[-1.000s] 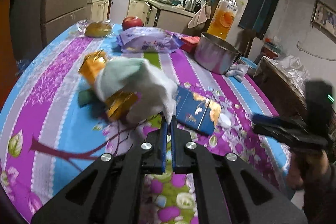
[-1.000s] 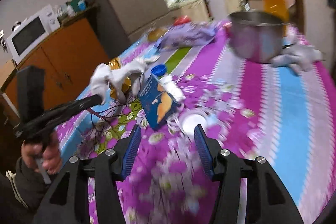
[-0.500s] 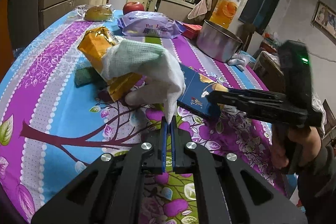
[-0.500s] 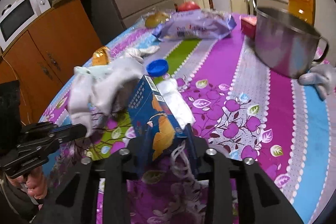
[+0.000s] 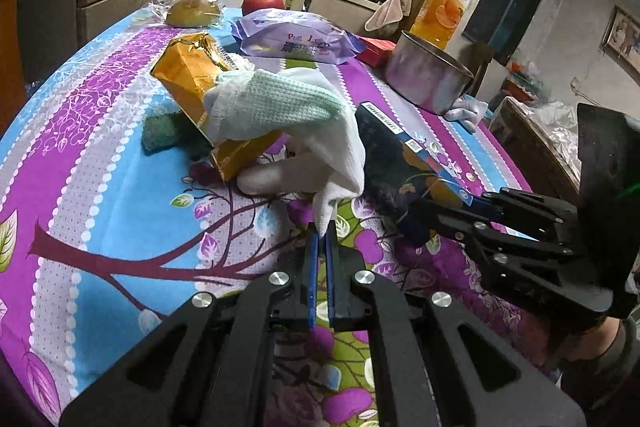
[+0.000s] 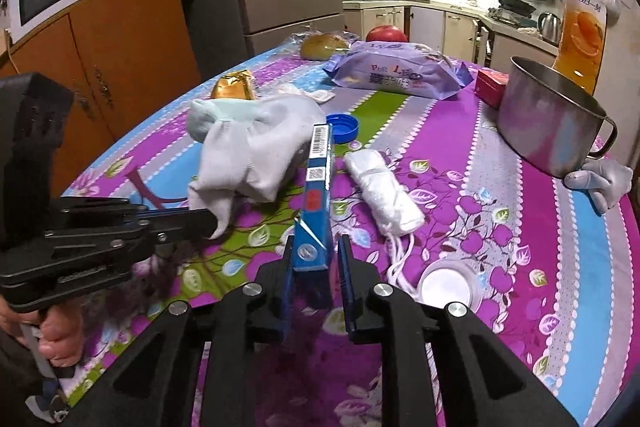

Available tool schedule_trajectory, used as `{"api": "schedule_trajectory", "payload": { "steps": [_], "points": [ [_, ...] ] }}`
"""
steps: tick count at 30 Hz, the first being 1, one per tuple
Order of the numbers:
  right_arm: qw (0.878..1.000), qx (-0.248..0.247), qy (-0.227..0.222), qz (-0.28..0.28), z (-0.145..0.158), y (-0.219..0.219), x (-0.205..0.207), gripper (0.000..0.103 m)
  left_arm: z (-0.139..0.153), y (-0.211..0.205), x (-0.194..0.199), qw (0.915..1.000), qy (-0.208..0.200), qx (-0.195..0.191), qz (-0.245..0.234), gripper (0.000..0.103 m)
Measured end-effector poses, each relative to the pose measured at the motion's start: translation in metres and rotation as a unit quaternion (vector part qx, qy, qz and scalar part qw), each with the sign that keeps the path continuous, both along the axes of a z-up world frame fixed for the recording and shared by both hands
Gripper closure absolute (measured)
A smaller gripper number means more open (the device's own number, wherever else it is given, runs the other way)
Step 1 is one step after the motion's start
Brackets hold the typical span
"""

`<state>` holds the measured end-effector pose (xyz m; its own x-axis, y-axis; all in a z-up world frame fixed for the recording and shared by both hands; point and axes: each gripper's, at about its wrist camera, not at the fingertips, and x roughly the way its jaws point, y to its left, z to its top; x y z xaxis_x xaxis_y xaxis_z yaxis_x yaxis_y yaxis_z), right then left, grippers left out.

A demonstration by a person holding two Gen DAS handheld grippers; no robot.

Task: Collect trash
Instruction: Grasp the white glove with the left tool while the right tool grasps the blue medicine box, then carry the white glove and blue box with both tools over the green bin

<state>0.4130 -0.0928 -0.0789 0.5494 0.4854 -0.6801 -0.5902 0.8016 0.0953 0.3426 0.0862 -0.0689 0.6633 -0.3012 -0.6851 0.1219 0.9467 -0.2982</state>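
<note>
The left hand-held gripper (image 5: 320,239) is pinched tight on a corner of the white glove (image 5: 288,115), which hangs lifted and bunched above the counter (image 5: 92,195), draped partly over a gold packet (image 5: 192,75) that leans on a green sponge (image 5: 160,131). The right hand-held gripper (image 6: 316,259) has just been closing its jaws around the near end of a blue box (image 6: 318,179); the box stands on edge between the blue pads, tilted away toward the glove. The left pad lies against the box, and a sliver of gap seems to remain at the right pad, so whether the grip is firm cannot be told. Just right of the box lies a rolled white cloth (image 6: 384,187) with loose strings, and beyond it a blue cap (image 6: 342,127). Farther back sit a purple pack (image 6: 396,75), a red apple (image 6: 386,34), a wrapped bun (image 6: 320,45), a small red box (image 6: 490,83), a steel pot (image 6: 548,123) and a juice bottle (image 6: 582,23). A pale glove (image 6: 600,181) lies by the pot. A white lid (image 6: 444,285) rests flat near the right fingers.
</note>
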Motion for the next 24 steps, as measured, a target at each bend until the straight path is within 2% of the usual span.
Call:
{"api": "schedule_trajectory", "payload": {
  "steps": [3, 7, 14, 24],
  "points": [
    [1.0, 0.014, -0.004, -0.014, 0.0, -0.005, 0.002, 0.09, -0.001, -0.003, 0.005, 1.0, 0.001, 0.001, -0.001, 0.101],
    [0.999, 0.02, -0.022, -0.028, 0.011, -0.014, -0.008, 0.09, 0.008, -0.009, -0.002, 0.9997, -0.018, 0.015, -0.001, 0.102],
    [0.993, 0.049, -0.074, -0.074, 0.049, -0.041, -0.039, 0.09, 0.056, -0.025, -0.031, 0.9938, -0.102, 0.043, -0.011, 0.102],
    [0.986, 0.069, -0.096, -0.114, 0.072, -0.077, -0.076, 0.09, 0.098, -0.041, -0.039, 0.9882, -0.143, 0.05, -0.025, 0.102]
  ]
}}
